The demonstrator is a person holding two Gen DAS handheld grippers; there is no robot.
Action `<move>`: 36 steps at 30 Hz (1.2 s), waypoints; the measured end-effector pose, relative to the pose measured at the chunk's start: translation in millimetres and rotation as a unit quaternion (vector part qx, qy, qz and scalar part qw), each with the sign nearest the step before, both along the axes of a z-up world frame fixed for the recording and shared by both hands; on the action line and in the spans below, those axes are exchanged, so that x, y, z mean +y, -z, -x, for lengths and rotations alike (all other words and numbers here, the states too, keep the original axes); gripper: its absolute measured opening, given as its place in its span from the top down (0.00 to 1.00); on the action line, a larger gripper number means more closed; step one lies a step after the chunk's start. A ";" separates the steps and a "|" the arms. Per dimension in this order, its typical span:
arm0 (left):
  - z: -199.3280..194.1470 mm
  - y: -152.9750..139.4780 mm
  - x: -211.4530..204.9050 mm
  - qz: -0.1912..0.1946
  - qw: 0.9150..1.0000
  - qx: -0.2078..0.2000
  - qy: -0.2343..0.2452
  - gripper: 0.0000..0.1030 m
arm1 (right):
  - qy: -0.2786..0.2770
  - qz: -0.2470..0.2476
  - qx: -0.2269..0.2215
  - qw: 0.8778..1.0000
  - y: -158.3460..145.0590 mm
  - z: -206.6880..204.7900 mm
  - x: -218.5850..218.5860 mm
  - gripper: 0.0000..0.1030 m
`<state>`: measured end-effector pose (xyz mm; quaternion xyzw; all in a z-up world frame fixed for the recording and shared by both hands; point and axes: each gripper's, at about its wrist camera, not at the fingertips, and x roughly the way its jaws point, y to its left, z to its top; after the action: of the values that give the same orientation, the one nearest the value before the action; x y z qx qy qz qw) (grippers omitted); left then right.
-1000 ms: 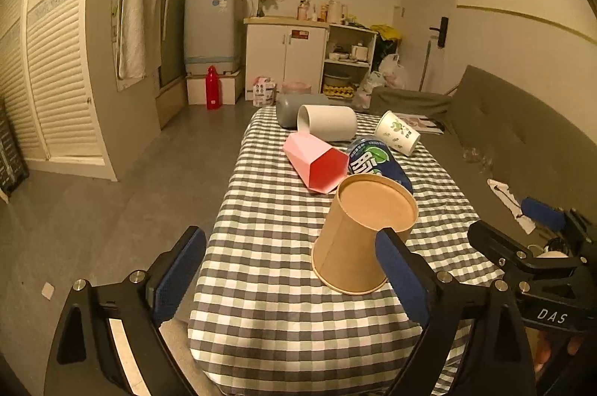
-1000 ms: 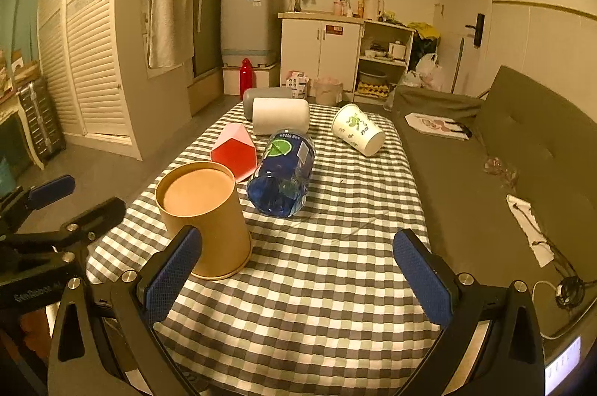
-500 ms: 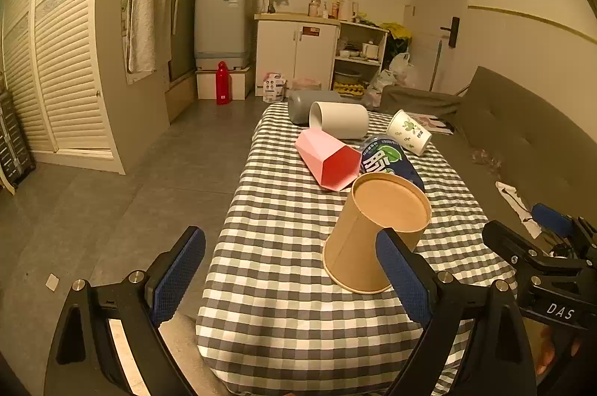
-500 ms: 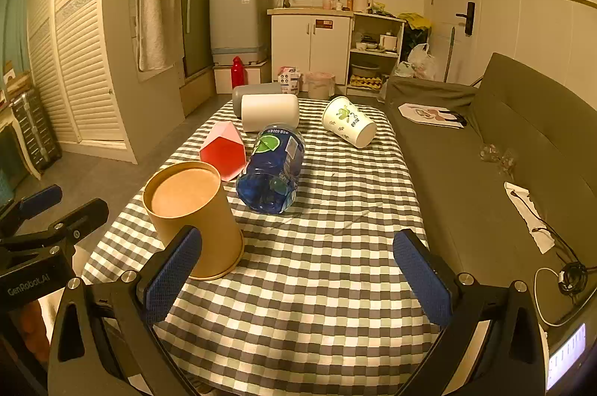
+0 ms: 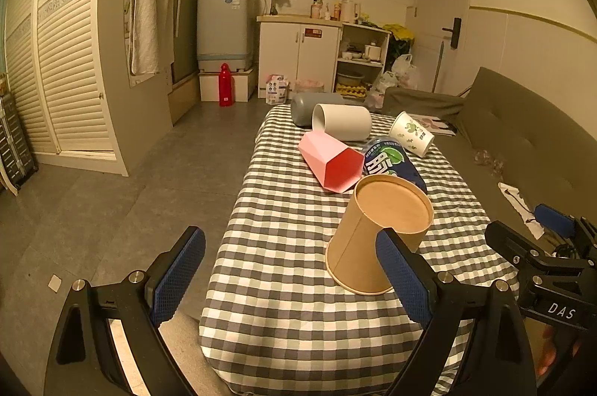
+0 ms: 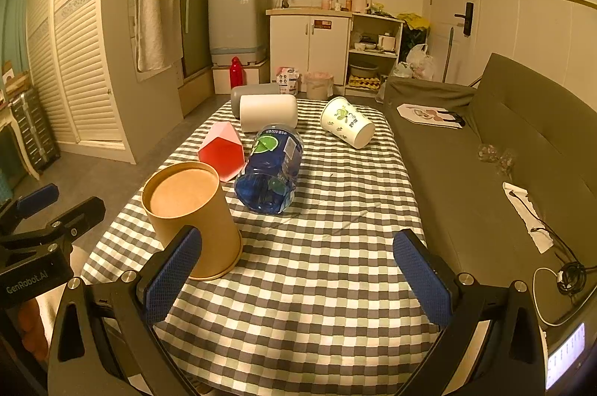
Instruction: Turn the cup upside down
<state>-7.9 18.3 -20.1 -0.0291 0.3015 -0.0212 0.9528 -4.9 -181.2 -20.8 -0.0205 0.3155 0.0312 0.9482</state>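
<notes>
A brown paper cup (image 5: 377, 235) stands upside down, rim on the checked tablecloth (image 5: 283, 284), near the table's front edge; it also shows in the right wrist view (image 6: 194, 220). My left gripper (image 5: 291, 278) is open and empty, held back from the table's front left corner, its right finger beside the cup without touching. My right gripper (image 6: 298, 275) is open and empty above the front of the table, with the cup just beyond its left finger.
Further back on the table lie a pink hexagonal cup (image 6: 221, 150), a blue plastic bottle (image 6: 272, 168), a white cup (image 6: 268, 112), a grey cup (image 6: 246, 94) and a printed paper cup (image 6: 347, 122), all on their sides. A green sofa (image 6: 503, 150) runs along the right.
Both grippers have drawn back a little from the table and risen slightly. The brown cup stands where it was, and both grippers stay open.
</notes>
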 end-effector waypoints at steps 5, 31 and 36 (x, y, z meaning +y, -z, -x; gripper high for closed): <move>0.4 -0.3 0.1 0.000 1.000 0.000 0.000 0.08 | 0.000 0.002 0.000 1.000 -0.3 0.8 0.4 0.00; 0.2 -0.2 -0.1 0.000 1.000 0.000 0.000 0.08 | 0.002 0.004 0.004 1.000 1.0 1.2 -2.9 0.00; 0.0 -0.2 0.0 -0.001 1.000 0.000 0.000 0.08 | 0.004 0.005 0.005 1.000 1.2 1.2 -2.0 0.00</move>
<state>-7.9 18.3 -19.9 -0.0282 0.3017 -0.0211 0.9528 -6.0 -183.2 -22.0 -0.0243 0.3207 0.0258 0.9465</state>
